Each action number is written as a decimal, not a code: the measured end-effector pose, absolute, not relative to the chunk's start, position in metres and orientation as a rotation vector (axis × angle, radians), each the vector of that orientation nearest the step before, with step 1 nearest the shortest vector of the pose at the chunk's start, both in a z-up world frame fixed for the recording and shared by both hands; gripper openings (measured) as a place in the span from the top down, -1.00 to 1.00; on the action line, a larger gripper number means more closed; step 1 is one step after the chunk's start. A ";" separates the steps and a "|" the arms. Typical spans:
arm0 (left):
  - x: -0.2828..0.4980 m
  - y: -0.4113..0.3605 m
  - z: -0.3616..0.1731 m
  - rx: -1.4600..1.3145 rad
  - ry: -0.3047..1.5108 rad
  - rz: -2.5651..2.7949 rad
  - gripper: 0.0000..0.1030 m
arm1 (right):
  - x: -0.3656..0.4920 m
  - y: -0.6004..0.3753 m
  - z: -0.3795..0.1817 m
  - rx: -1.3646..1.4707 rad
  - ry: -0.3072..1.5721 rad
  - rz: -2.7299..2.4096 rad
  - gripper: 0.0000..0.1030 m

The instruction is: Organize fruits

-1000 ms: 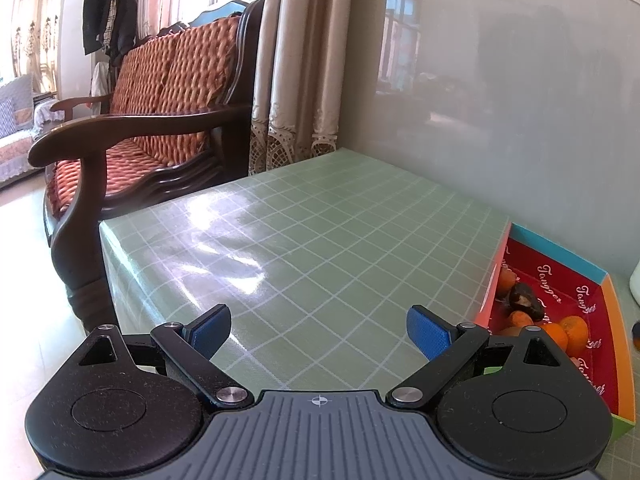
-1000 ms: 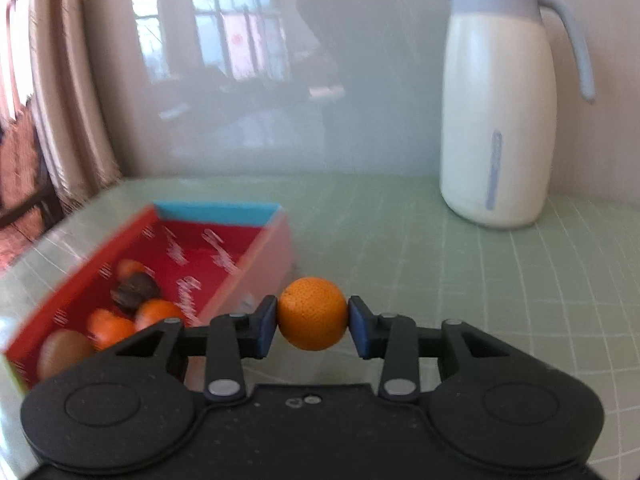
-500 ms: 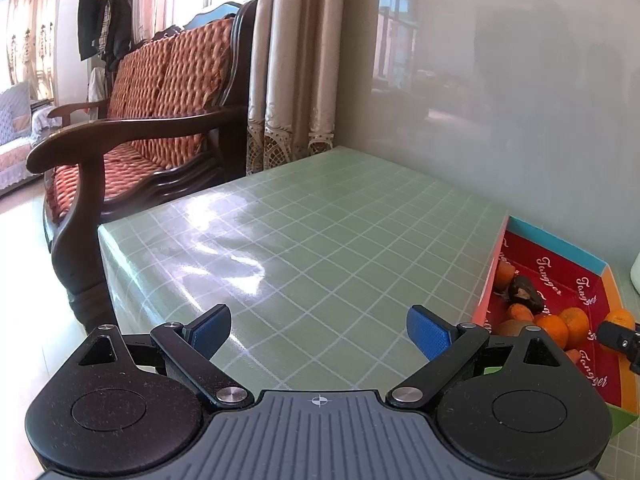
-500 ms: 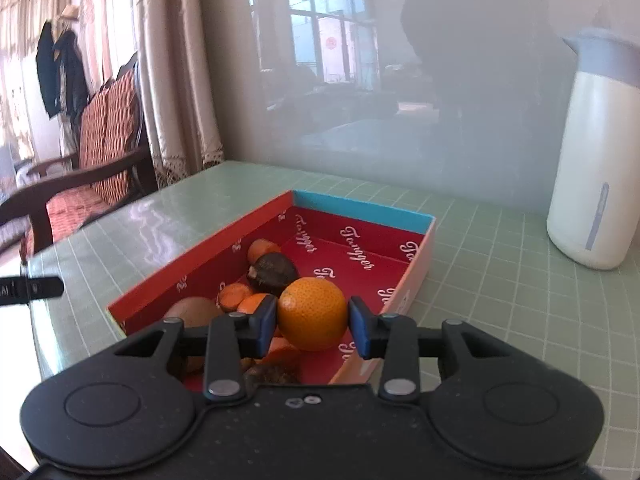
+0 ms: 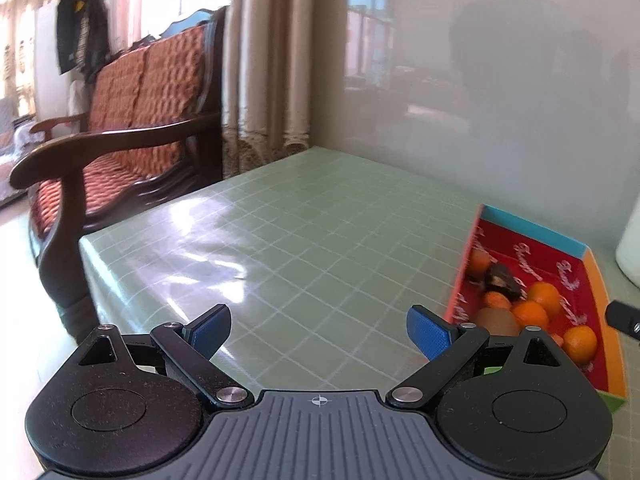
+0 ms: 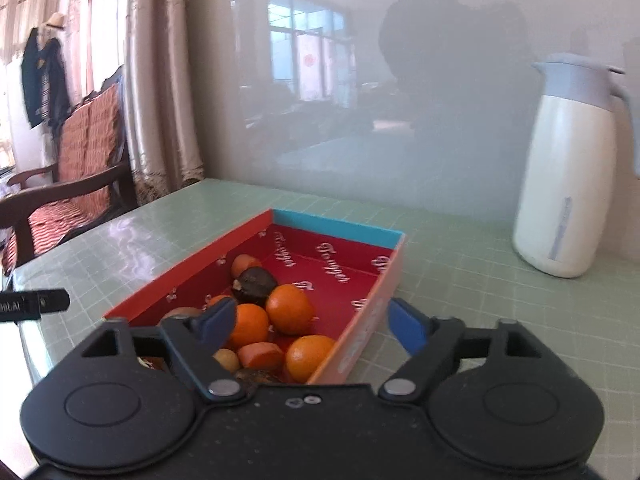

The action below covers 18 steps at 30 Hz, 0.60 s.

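Observation:
A red cardboard box (image 6: 336,222) with a blue far wall sits on the green checked table (image 6: 480,280). In it lie several oranges (image 6: 289,308), a dark fruit (image 6: 254,280) and a brownish fruit (image 6: 180,314). My right gripper (image 6: 310,318) hovers over the box's near end. Its jaws are opening and its blue pads (image 6: 404,322) touch nothing; the oranges lie loose below them. In the left wrist view the box (image 5: 532,228) is at the right. My left gripper (image 5: 320,328) stands open over bare tabletop to the left of it, nothing between its fingers.
A white jug (image 6: 568,168) with a grey lid stands on the table to the right of the box. A wooden chair (image 5: 120,140) with a red cushion stands past the table's left edge. A glossy wall backs the table.
The right gripper carried an orange leftward over the box, then its jaws sprang apart and the orange dropped among the other fruit. The left gripper stayed open and almost still.

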State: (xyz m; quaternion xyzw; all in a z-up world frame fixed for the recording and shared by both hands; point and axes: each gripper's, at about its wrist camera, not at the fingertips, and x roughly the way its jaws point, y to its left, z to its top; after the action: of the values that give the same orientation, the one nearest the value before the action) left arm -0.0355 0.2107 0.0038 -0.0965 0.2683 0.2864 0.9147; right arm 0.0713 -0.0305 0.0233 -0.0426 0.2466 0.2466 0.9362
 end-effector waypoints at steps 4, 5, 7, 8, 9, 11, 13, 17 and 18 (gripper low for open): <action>-0.033 0.192 0.008 -0.154 0.551 0.518 -0.94 | 0.059 -0.047 0.029 -0.096 0.518 0.419 -1.00; -0.035 0.186 0.012 -0.144 0.543 0.503 -1.00 | 0.055 -0.051 0.031 -0.092 0.525 0.400 -1.00; -0.041 0.175 0.019 -0.130 0.527 0.476 -1.00 | 0.047 -0.062 0.033 -0.077 0.545 0.361 -1.00; -0.044 0.169 0.022 -0.125 0.525 0.458 -1.00 | 0.042 -0.067 0.035 -0.068 0.555 0.349 -1.00; -0.047 0.163 0.026 -0.121 0.530 0.440 -1.00 | 0.037 -0.072 0.036 -0.060 0.565 0.335 -1.00; -0.052 0.152 0.033 -0.124 0.547 0.405 -1.00 | 0.026 -0.081 0.040 -0.046 0.579 0.303 -0.99; -0.058 0.143 0.039 -0.129 0.559 0.373 -1.00 | 0.015 -0.088 0.045 -0.035 0.579 0.279 -0.99; -0.071 0.126 0.056 -0.120 0.560 0.336 -1.00 | -0.005 -0.099 0.055 -0.020 0.575 0.231 -0.99; -0.075 0.122 0.060 -0.113 0.557 0.332 -1.00 | -0.009 -0.099 0.058 -0.016 0.572 0.224 -0.99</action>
State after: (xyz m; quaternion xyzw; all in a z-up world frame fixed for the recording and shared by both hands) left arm -0.0753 0.1216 0.0599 -0.0554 0.2735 0.1629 0.9464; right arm -0.0092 -0.0994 0.0580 -0.0080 0.2817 0.1102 0.9531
